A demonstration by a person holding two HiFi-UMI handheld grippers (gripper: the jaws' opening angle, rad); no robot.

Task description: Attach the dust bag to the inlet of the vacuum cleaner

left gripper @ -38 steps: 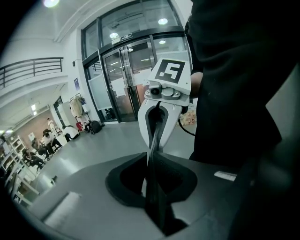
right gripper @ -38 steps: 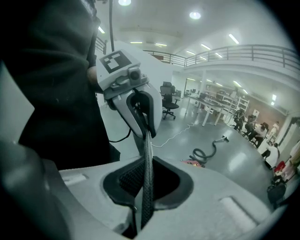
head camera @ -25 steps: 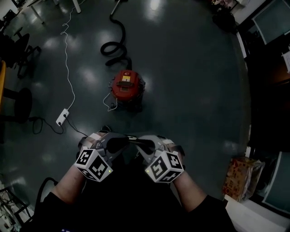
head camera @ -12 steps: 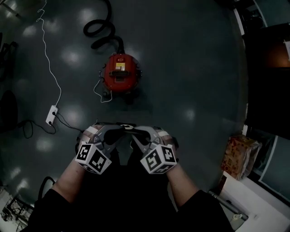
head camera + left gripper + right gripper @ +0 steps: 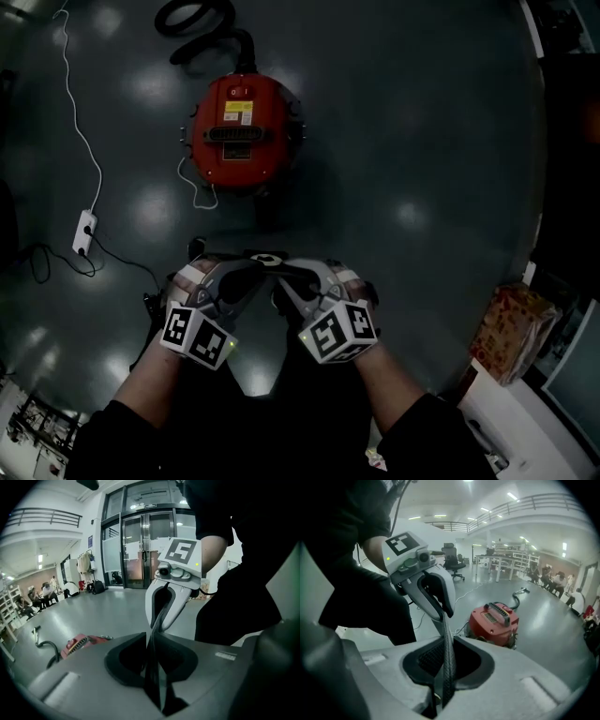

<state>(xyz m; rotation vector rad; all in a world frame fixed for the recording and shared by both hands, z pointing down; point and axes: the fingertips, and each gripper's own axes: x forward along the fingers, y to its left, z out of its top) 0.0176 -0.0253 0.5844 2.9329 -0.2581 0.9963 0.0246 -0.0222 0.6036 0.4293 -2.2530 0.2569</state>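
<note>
The red vacuum cleaner (image 5: 239, 131) stands on the dark floor at the top of the head view, its black grille facing up, and also shows in the right gripper view (image 5: 494, 620). Below it, my left gripper (image 5: 242, 274) and right gripper (image 5: 289, 274) meet tip to tip. Each is shut on an edge of the dark dust bag (image 5: 266, 259), which is stretched between them as a thin sheet (image 5: 157, 630) and strip (image 5: 448, 644). The rest of the bag is lost against dark clothing.
A black hose (image 5: 197, 19) coils behind the vacuum. A white cable runs down the left to a power strip (image 5: 84, 230). A brown package (image 5: 511, 333) sits by white furniture at the right. Seated people and an office chair (image 5: 452, 557) are far off.
Both grippers have sunk together with the bag held between them. The vacuum cleaner now looks larger and nearer in the head view. Neither grip has altered.
</note>
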